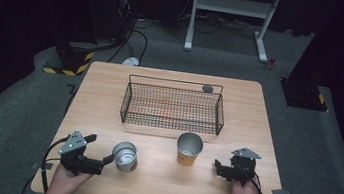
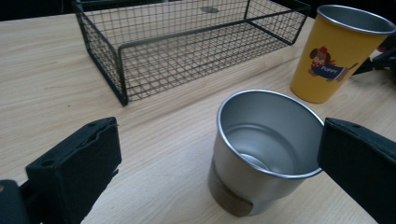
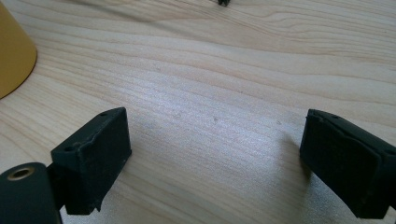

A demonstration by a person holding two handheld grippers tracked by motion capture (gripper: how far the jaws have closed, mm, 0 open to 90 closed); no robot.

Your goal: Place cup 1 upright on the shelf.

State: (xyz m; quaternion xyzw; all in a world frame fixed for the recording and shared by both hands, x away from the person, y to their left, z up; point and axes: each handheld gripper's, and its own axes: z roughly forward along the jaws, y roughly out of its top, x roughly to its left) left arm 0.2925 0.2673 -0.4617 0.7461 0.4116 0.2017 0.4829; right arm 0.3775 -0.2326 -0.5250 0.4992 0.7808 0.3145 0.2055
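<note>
A bare steel cup (image 1: 125, 156) (image 2: 264, 149) stands upright on the wooden table at the front left. My left gripper (image 1: 107, 159) (image 2: 219, 172) is open just to the cup's left, its jaws pointing at the cup, one jaw near the cup's rim. A yellow steel cup with a cartoon dog (image 1: 189, 149) (image 2: 338, 51) (image 3: 11, 53) stands upright near the front centre. My right gripper (image 1: 218, 165) (image 3: 219, 163) is open to the right of the yellow cup, apart from it, low over bare wood with nothing between its jaws.
A black wire basket (image 1: 173, 108) (image 2: 182, 42) sits behind the cups, across the table's middle. A small dark round disc (image 1: 207, 88) (image 2: 209, 9) lies beyond its far right corner. The table's front edge lies close under both hands.
</note>
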